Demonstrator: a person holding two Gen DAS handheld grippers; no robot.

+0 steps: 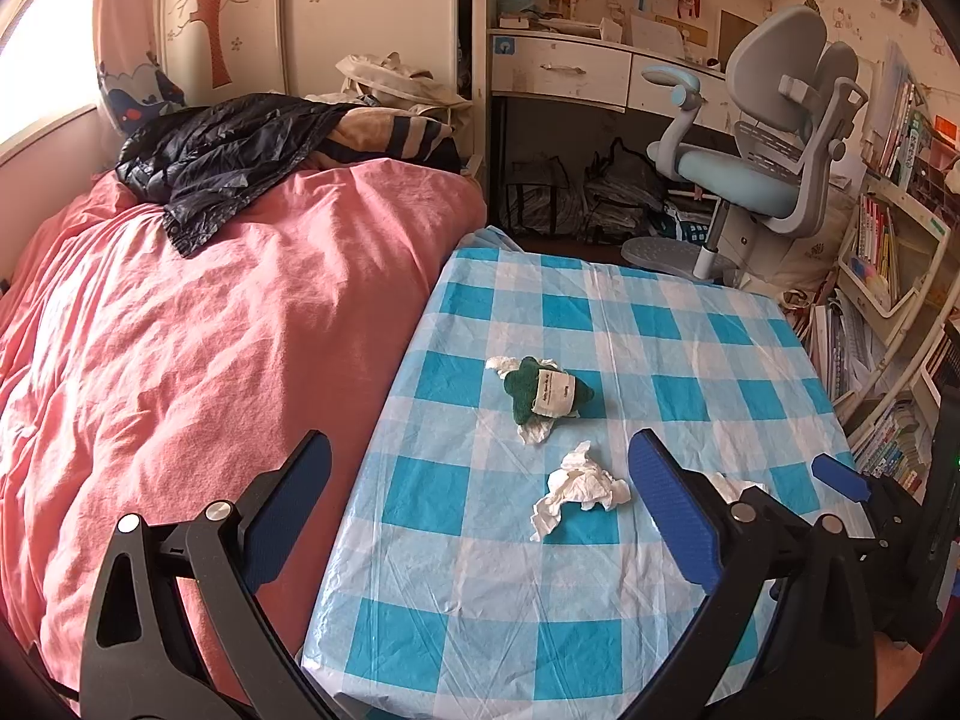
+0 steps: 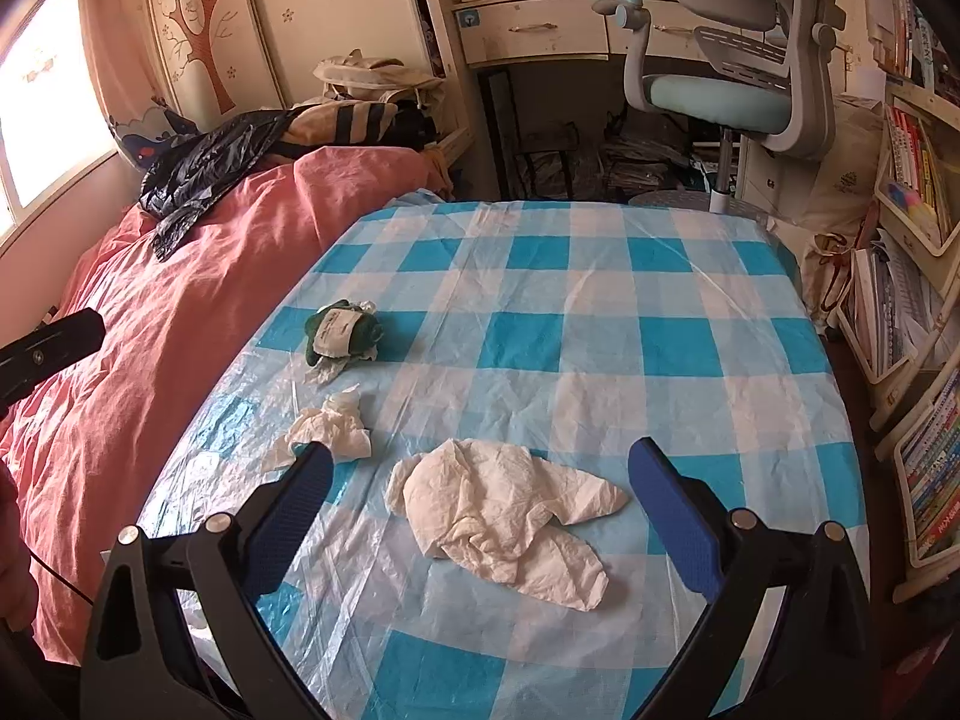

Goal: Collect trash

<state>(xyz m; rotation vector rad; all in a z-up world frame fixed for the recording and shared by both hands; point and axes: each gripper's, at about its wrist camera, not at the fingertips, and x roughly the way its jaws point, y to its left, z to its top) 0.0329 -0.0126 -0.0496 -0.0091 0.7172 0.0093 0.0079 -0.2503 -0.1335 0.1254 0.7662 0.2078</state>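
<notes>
On the blue-and-white checked table cover [image 1: 690, 360] lies a small crumpled white tissue [image 1: 579, 489] [image 2: 333, 426]. Farther back, a green wad with a white label [image 1: 543, 390] [image 2: 342, 330] rests on another scrap of tissue. A larger flattened tissue [image 2: 498, 516] lies directly between the fingers of my right gripper [image 2: 480, 450], which is open just above it. My left gripper [image 1: 480, 438] is open and empty, low over the table's left edge, with the small tissue just inside its right finger. A black plastic bag [image 1: 222, 162] [image 2: 198, 174] lies crumpled on the bed.
A bed with a pink duvet [image 1: 210, 330] runs along the table's left side. Beyond the table stand a grey-blue desk chair [image 1: 768, 138], a desk and bags under it. Bookshelves [image 2: 918, 360] crowd the right side.
</notes>
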